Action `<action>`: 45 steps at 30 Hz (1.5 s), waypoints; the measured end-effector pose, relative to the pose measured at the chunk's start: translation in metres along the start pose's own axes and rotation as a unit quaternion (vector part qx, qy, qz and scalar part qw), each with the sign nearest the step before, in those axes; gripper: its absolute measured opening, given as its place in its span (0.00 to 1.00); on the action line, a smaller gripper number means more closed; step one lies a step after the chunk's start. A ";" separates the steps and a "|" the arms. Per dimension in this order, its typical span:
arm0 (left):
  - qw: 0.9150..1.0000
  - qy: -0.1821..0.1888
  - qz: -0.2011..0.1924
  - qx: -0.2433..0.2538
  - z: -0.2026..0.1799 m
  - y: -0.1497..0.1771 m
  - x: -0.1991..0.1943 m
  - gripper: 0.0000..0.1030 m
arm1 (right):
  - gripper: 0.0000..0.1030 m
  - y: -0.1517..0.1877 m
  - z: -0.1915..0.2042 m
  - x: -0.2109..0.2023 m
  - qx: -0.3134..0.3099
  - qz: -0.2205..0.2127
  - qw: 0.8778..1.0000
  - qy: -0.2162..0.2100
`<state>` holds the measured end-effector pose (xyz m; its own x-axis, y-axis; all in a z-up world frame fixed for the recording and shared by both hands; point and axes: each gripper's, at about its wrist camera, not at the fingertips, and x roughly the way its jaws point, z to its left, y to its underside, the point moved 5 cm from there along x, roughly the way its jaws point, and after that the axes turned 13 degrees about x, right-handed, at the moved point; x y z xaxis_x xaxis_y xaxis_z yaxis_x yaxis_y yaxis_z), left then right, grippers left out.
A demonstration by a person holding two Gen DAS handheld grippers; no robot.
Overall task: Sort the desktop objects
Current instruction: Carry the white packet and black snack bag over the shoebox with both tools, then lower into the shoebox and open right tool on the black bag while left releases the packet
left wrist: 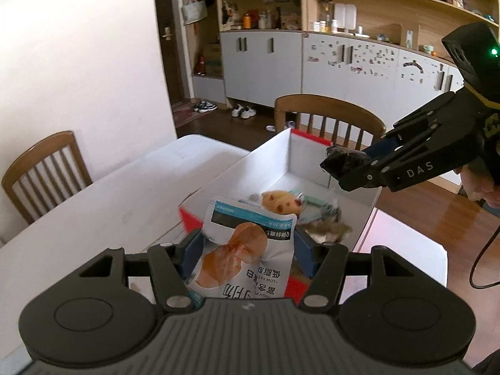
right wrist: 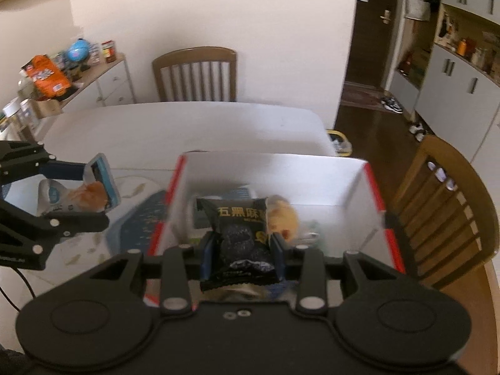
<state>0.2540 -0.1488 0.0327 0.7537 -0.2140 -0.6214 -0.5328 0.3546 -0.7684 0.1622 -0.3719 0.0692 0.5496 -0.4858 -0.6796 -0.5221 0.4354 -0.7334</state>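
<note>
My left gripper (left wrist: 248,250) is shut on a white snack pouch (left wrist: 240,253) with an orange picture and a blue band, held just above the near corner of the white box (left wrist: 275,156) with red edges. My right gripper (right wrist: 242,247) is shut on a black snack packet (right wrist: 239,228) with gold lettering, over the box's near wall (right wrist: 272,168). Inside the box lie a yellow bun packet (left wrist: 279,201), other wrappers and a brownish item (left wrist: 328,229). In the left wrist view the right gripper (left wrist: 343,162) hangs above the box with the black packet (left wrist: 340,159). The right wrist view shows the left gripper (right wrist: 93,187) with its pouch (right wrist: 78,197) left of the box.
The box sits on a white table (left wrist: 93,206) with a blue patterned mat (right wrist: 137,222) beside it. Wooden chairs stand at the far side (right wrist: 195,75), the left (left wrist: 43,168) and the right (right wrist: 443,206). Cabinets and shelves (left wrist: 343,62) fill the room behind.
</note>
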 end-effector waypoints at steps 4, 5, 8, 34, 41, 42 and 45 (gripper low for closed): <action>1.000 0.013 -0.002 0.011 -0.009 -0.021 0.020 0.59 | 0.36 -0.006 -0.024 0.002 0.003 -0.005 1.000 0.015; 1.000 0.016 -0.001 0.014 -0.010 -0.025 0.025 0.59 | 0.36 -0.007 -0.030 0.004 0.003 -0.005 1.000 0.018; 0.999 0.023 0.006 0.027 -0.015 -0.034 0.041 0.59 | 0.36 -0.010 -0.045 0.008 0.001 -0.005 1.000 0.025; 0.981 0.139 0.122 0.061 -0.069 -0.057 0.182 0.59 | 0.21 0.001 -0.095 0.083 -0.018 0.072 0.996 0.041; 0.975 0.155 0.146 0.058 -0.080 -0.048 0.202 0.59 | 0.23 0.008 -0.106 0.083 -0.007 0.078 0.996 0.039; 0.975 0.155 0.150 0.058 -0.080 -0.047 0.205 0.60 | 0.24 0.009 -0.107 0.084 -0.006 0.079 0.996 0.038; 0.972 0.155 0.168 0.053 -0.079 -0.044 0.216 0.60 | 0.24 0.011 -0.108 0.085 -0.003 0.082 0.996 0.037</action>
<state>0.4102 -0.2826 -0.0799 0.3836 -0.3282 -0.8632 -0.6735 0.5401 -0.5046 0.1328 -0.4904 0.0046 0.4073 -0.4627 -0.7874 -0.6054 0.5086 -0.6121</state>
